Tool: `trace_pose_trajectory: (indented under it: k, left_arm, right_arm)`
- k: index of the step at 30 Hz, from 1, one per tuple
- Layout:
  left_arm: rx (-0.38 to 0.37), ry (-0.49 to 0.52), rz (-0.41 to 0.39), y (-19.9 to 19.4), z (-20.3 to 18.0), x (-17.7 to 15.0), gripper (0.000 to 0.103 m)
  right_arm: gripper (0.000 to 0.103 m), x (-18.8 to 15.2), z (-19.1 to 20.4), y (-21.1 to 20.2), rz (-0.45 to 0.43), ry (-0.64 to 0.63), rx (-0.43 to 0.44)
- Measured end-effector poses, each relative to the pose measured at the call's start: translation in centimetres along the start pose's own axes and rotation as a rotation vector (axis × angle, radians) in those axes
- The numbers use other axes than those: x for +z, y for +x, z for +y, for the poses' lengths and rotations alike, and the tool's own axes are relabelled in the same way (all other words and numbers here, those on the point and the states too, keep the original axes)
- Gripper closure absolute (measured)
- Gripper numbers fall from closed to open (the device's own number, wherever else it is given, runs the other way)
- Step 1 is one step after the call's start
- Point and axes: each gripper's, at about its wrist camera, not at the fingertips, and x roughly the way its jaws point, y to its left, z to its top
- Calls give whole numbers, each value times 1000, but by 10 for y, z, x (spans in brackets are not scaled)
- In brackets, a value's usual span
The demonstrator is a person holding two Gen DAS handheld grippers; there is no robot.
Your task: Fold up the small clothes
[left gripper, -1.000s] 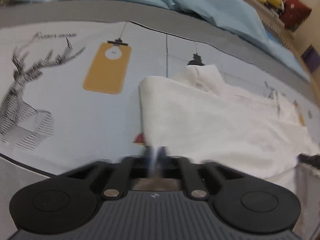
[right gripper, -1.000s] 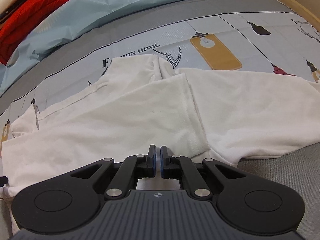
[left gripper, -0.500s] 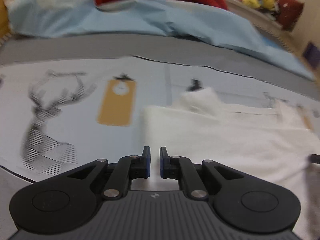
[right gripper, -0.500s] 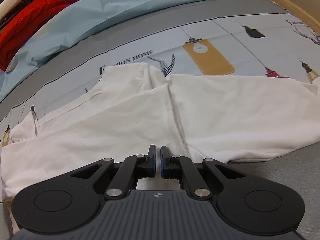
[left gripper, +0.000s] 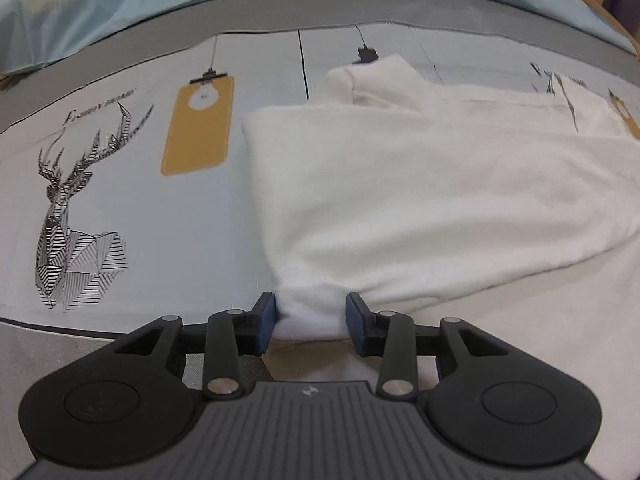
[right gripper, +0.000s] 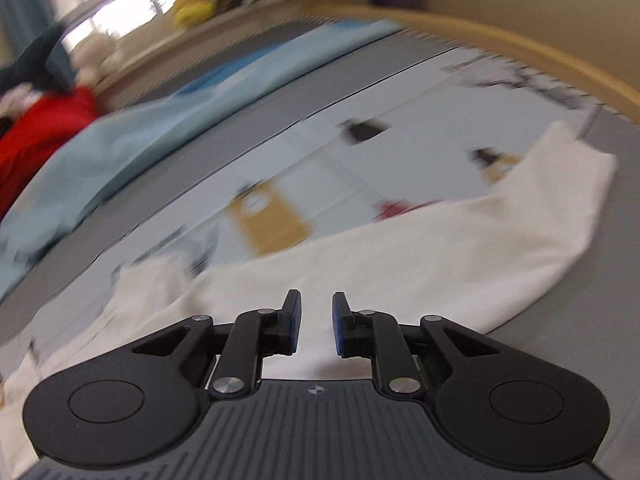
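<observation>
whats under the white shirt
The white shirt lies on a printed bedsheet with deer and lamp drawings. A lamp print peeks out behind its collar; the sheet beneath is covered.

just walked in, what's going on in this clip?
A person with two handheld grippers is folding a white cotton garment on a bed with a printed grey-blue sheet. The left gripper has its jaws open around a bunched corner of the garment, not yet clamped. The right gripper is open and empty above the cloth, its view motion-blurred. The garment lies partly folded, one side already doubled over.
</observation>
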Motion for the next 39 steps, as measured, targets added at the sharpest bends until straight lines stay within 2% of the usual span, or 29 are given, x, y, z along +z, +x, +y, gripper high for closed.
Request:
trace_pose_trajectory:
  k: [5,9,12,16,20,22,26,30,34,37,39]
  left_arm:
    - [-19,8,-52,-19,-4,3,60]
    - [-19,31,-60,-22,-8,2,60]
    - [-1,38,-65,-21,-8,2,60]
    - [9,66,-81,-23,-12,0,60]
    - [9,66,-95,-25,-11,0,60]
    - [12,69,-101,-27,-11,0,60]
    - [13,66,-118,-31,-8,1,60]
    - [6,39,-129,-36,0,3,60]
    - [9,-1,-130,-40,10,5,60]
    - [4,-51,-137,-44,21,8,60]
    - [-4,-88,-145,-49,28,11,60]
  right_arm:
    - [86,27,-92,4,-134,109,-129]
    - [86,39,-179,16,-209,299,-217]
    - [85,42,-224,23,-245,413,-296]
    - [82,38,-252,40,-263,465,-262]
    - [85,34,-250,48,-319,439,-241]
    - [101,33,-243,49,-330,388,-237]
    - [101,47,-230,33,-404,387,-212]
    - [101,63,-181,3,-486,340,-98]
    - [101,61,-68,-29,-518,68,123]
    - [101,31,31,-56,-501,-136,304]
    - [101,2,97,-70,-449,-238,445]
